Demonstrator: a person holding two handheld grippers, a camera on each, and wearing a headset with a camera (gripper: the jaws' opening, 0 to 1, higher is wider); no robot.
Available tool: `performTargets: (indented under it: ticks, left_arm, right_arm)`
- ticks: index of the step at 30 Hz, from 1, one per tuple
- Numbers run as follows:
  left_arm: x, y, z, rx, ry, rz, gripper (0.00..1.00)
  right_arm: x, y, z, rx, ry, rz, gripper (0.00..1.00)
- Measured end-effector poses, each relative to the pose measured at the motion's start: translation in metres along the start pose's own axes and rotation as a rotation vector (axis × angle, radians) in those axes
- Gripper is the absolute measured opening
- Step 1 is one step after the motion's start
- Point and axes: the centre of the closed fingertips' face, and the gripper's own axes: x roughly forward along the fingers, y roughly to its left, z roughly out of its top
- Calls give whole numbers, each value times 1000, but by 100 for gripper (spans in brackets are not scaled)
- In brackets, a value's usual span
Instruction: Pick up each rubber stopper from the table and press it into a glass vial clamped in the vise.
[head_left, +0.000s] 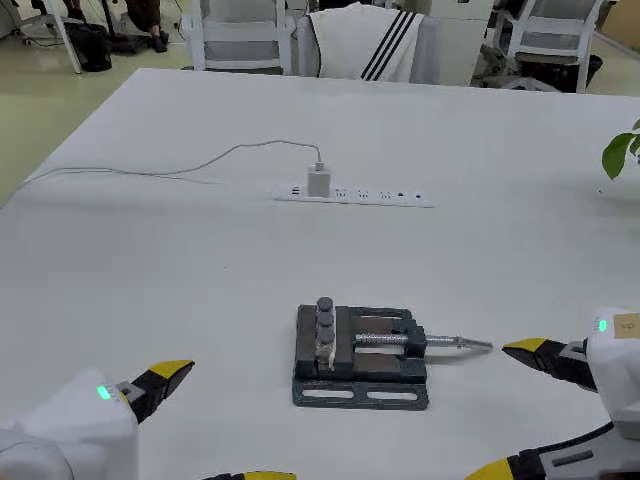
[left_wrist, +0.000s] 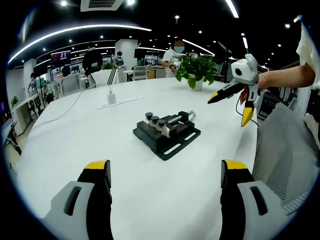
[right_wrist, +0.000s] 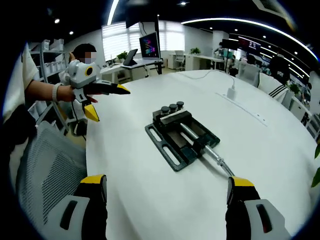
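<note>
A dark vise (head_left: 385, 378) sits on the white table near its front edge. Three glass vials (head_left: 325, 328) stand in a row in its jaws, each topped with a dark rubber stopper (head_left: 324, 304). My left gripper (head_left: 215, 425) is open at the lower left, well away from the vise. My right gripper (head_left: 495, 410) is open at the lower right, close to the vise handle (head_left: 460, 343). In the left gripper view the vise (left_wrist: 170, 136) lies ahead of the open left gripper (left_wrist: 165, 167). In the right gripper view the vise (right_wrist: 182, 137) lies ahead of the open right gripper (right_wrist: 167, 181).
A white power strip (head_left: 355, 194) with a charger and its cable lies across the middle of the table. Plant leaves (head_left: 620, 150) reach in at the right edge. Chairs stand along the far side. A mesh chair back (right_wrist: 45, 170) is near the table's front edge.
</note>
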Motion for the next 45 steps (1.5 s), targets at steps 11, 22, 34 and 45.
performTargets:
  ticks: [11,22,34,45]
  left_arm:
    - [-7,6,-4,-5,9,18,90]
    - [-7,5,-10,-8,22,17,90]
    - [-4,1,-9,-7,27,10,90]
    - [-3,1,-5,3,28,5,91]
  right_arm:
    - [-12,1,-9,68,-41,-31,99]
    - [-17,0,-13,91,-54,-44,99]
    - [-20,2,-18,105,-56,-44,98]
    - [-16,6,-18,112,-64,-31,98]
